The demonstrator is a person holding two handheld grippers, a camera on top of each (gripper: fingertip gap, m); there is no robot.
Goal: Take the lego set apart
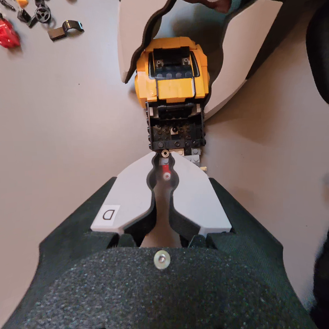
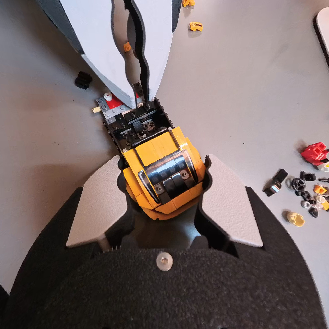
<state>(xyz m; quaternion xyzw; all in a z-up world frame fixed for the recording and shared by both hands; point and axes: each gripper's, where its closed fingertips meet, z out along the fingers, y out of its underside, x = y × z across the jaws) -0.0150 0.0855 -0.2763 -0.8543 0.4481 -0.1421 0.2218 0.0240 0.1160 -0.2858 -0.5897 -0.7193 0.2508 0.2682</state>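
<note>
1. As the left wrist view shows, the left gripper [image 1: 164, 156] has its jaws nearly closed on the grey and red end of the car [image 1: 173, 92], which lies on the table [image 1: 62, 124]. A white sticker [image 1: 109, 215] with one letter sits on one finger.
2. While the right wrist view shows no writing, the right gripper [image 2: 162, 166] has wide jaws pressing both sides of the yellow body. Only here the loose parts [image 2: 300, 192] spread at the right.

A plain grey table [image 2: 231, 89] fills both views, evenly lit with soft shadows. A white, dark-edged object [image 2: 323, 32] lies far right of the right gripper.
</note>
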